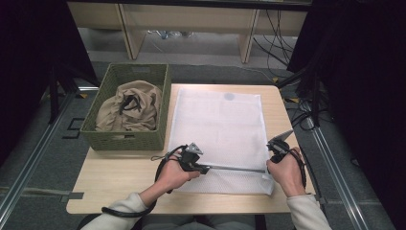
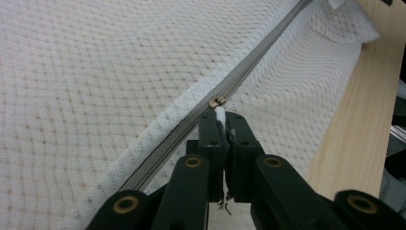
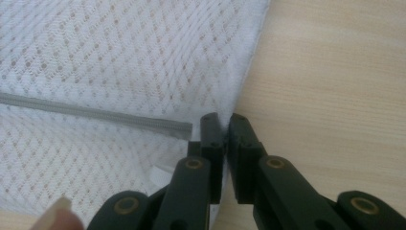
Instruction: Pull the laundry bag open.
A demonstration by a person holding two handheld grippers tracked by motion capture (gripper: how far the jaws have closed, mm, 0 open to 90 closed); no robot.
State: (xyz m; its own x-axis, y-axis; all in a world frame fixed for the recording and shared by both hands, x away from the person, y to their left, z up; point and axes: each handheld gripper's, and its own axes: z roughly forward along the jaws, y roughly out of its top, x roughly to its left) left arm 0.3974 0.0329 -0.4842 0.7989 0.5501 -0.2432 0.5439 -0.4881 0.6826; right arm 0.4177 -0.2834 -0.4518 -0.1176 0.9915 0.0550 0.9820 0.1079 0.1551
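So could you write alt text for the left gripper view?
The left hand-held gripper, its black jaws shut, pinches the small white zipper pull of a white mesh laundry bag. The bag's grey zipper runs diagonally across it, over a light wooden table.

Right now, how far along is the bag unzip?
Done: the white mesh bag lies flat on the table. The right gripper pinches the bag's edge by the zipper's end. In hand: the left gripper is shut on the white zipper pull, at the zipper's left end in the high view. Left, probably: loading the beige garment, which sits in the green basket.
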